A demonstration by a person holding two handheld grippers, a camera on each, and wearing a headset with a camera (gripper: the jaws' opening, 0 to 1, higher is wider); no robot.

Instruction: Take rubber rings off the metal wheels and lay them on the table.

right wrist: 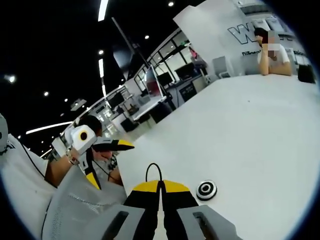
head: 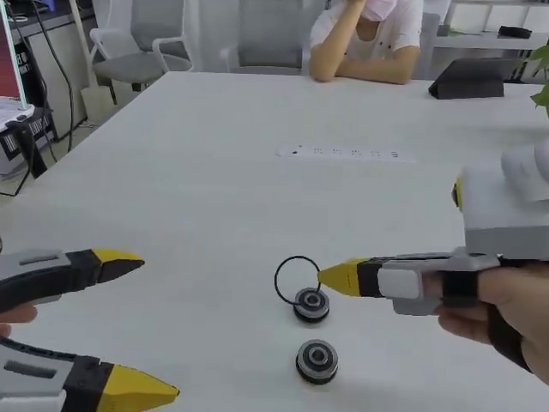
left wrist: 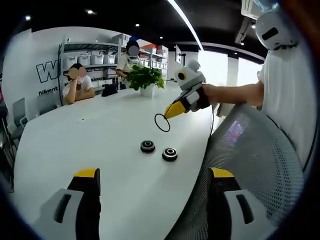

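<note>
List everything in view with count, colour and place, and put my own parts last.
Table: one, white, under everything.
Metal wheels: two, silver centres with black rims, on the near part of the table, apart.
Rubber ring: one, black, clamped between shut jaws beside the farther wheel.
Power strip: one, white, mid-table.
Flat case: one, dark, far right of the table.
Plant: one, green, far end of the table.
Chairs: two, grey-white, beyond the far edge.
Seated person: one, white top, elbows on the far edge.
Left gripper: grey, yellow tips, jaws open.
Right gripper: same colours, jaws shut on the ring.
</note>
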